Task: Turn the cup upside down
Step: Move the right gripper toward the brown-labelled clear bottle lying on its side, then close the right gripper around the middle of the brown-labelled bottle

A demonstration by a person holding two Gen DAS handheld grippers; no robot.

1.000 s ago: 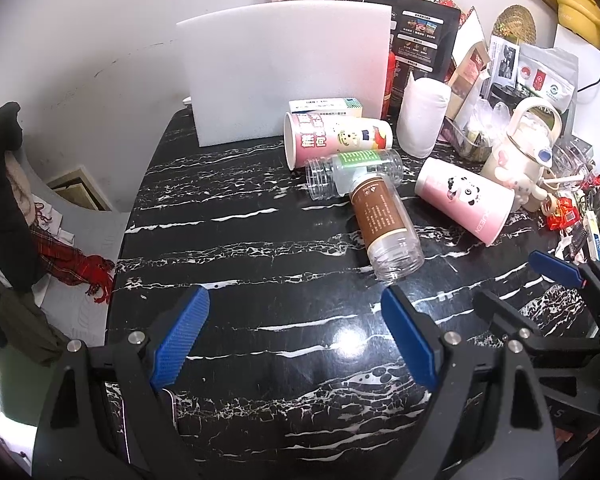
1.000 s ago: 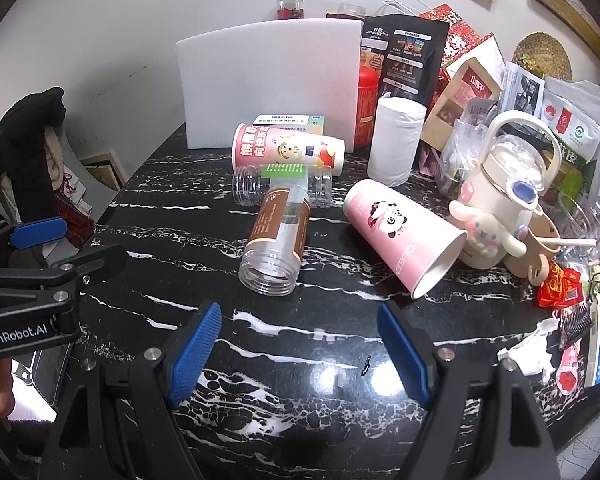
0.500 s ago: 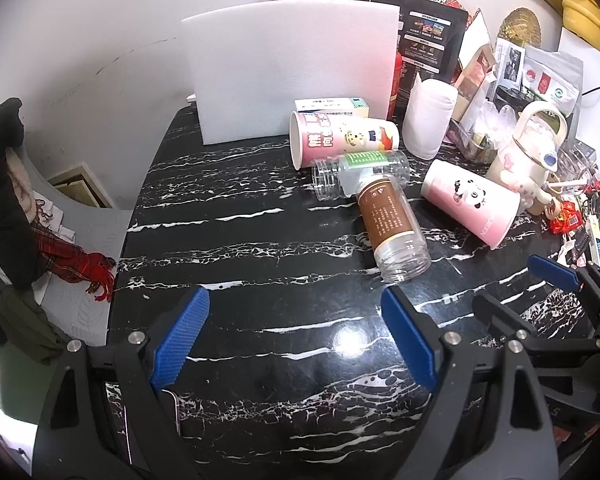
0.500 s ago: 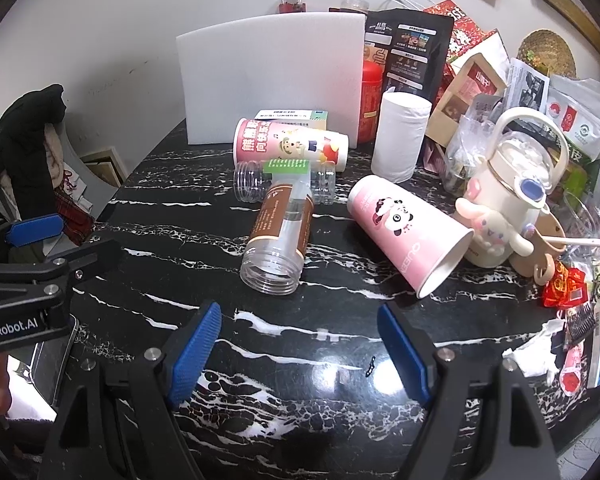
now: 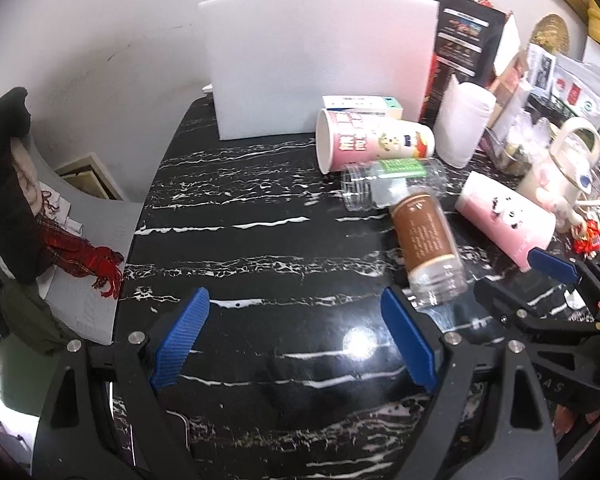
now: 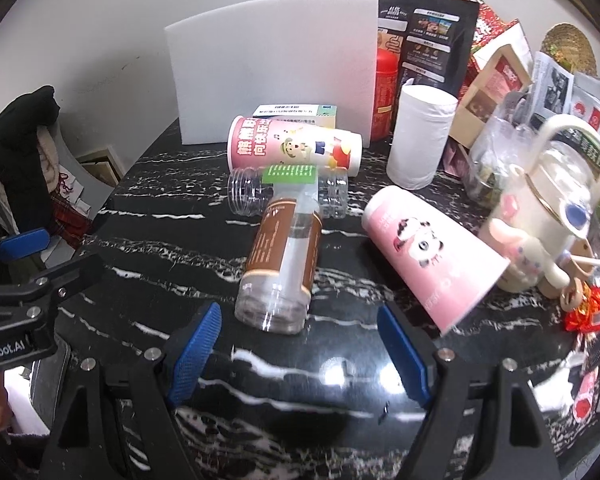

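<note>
Several cups lie on their sides on the black marble table [image 5: 240,248]. A pink panda paper cup [image 6: 432,256] [image 5: 504,216] lies with its mouth toward me on the right. A pink cartoon paper cup [image 6: 296,148] [image 5: 372,144] lies at the back. A clear cup with a brown label [image 6: 284,264] [image 5: 424,244] lies in the middle, a clear cup with a green label [image 6: 288,196] [image 5: 392,184] behind it. My left gripper [image 5: 296,344] is open and empty above the table's near left. My right gripper [image 6: 300,356] is open and empty, just in front of the brown-label cup.
A white foam board [image 5: 320,64] stands at the back. A white paper roll [image 6: 420,136], a cream kettle with a toy [image 6: 548,220], snack bags and boxes [image 6: 432,24] crowd the right side. Clothes on a chair [image 5: 16,184] sit off the left edge.
Both grippers have moved forward toward the cups, so the cups appear larger and nearer. Nothing on the table has moved.
</note>
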